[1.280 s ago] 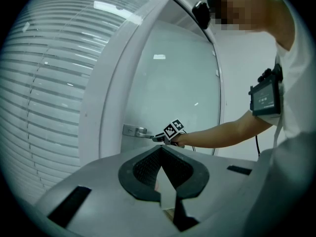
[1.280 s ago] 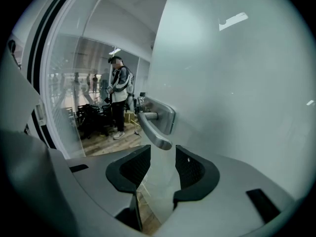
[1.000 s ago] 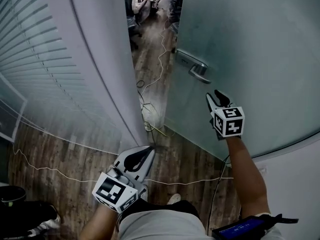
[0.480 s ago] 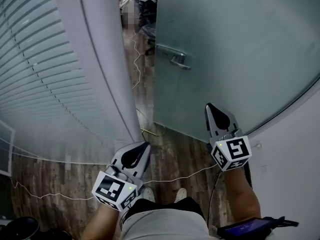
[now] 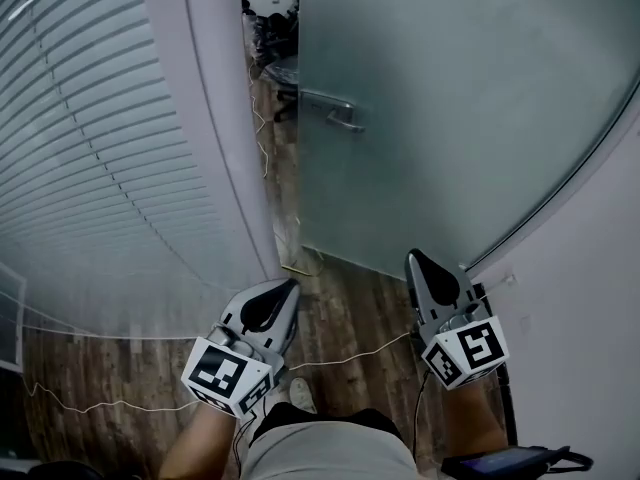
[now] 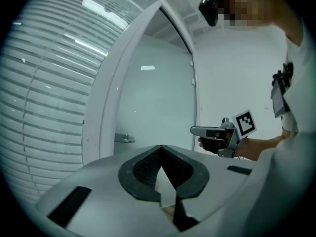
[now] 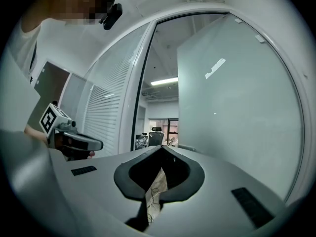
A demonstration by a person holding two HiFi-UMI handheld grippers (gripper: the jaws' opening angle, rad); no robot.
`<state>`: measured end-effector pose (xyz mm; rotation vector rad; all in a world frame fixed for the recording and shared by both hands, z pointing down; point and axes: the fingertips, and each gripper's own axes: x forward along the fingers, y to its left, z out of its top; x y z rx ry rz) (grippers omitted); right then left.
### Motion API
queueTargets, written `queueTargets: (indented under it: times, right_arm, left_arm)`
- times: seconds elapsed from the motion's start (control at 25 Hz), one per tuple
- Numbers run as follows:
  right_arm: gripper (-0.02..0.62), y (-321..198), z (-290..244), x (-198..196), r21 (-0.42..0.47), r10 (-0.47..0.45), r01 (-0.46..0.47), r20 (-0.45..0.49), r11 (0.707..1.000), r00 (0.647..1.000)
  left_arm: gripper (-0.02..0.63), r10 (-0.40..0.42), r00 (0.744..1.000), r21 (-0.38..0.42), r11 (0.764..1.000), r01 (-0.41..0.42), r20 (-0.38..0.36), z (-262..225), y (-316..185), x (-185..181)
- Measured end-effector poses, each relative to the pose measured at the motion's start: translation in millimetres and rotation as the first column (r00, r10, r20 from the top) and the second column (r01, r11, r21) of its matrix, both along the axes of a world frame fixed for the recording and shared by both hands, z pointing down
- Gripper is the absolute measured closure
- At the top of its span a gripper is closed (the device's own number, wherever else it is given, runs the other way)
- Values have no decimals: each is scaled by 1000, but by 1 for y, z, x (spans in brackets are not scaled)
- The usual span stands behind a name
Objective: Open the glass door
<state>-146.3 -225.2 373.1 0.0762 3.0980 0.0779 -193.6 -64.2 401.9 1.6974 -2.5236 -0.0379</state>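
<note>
Currently the door [image 5: 470, 98] stands ajar. In the head view its frosted pane fills the field from 12 to 3 o'clock. Its free edge is swung clear of the frame [image 5: 215, 118], which runs from 12 down toward 7 o'clock. The gap between edge and frame shows floor [image 5: 350, 308], a loose cable [image 5: 288, 173] and, at 12 o'clock, chairs [image 5: 268, 30] in the room beyond. The handle [image 5: 330, 108] sits on the pane near its free edge, just above centre, and nothing touches it.

The left hand-held gripper [image 5: 287, 290] is at 7 o'clock, low and well apart from the door. Its jaws are pressed together with nothing between them. The right hand-held gripper [image 5: 417, 263] is at 5 o'clock, near the pane's bottom edge but apart from the handle. Its jaws are likewise pressed together and empty, as its own view confirms: only floor and cable show past the tips.

Assessment: the latch is released and the door is off its frame, so the main step appears done. The opening is narrow, perhaps not yet wide enough to walk through. If a wider swing is wanted, a further pull or push on the handle or free edge remains. Neither hand-held gripper is placed for that at present.
</note>
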Motion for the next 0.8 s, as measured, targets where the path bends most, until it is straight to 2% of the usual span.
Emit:
queueTargets:
  times: [0.12,0.24,0.52,0.8]
  right_arm:
    - [592,3,5,12,-12,-11,11,-3,1000,1000]
    - [592,6,-13,21,-15,-25,25,-9,1000,1000]
    - [592,8,-58,66,-17,-57,57,-15,998,998]
    - [594,27,-63,115,-19,-116,115,-24,993,993]
  left_arm:
    - [606,-26,1000,9,1000,26,5,0,4,4]
    - [606,-60,998,25,998,61,-11,-16,11,3]
    - [606,-105,994,23,994,105,5,-62,21,46]
    - [606,-153,988,0,988,153,21,-73,40,98]
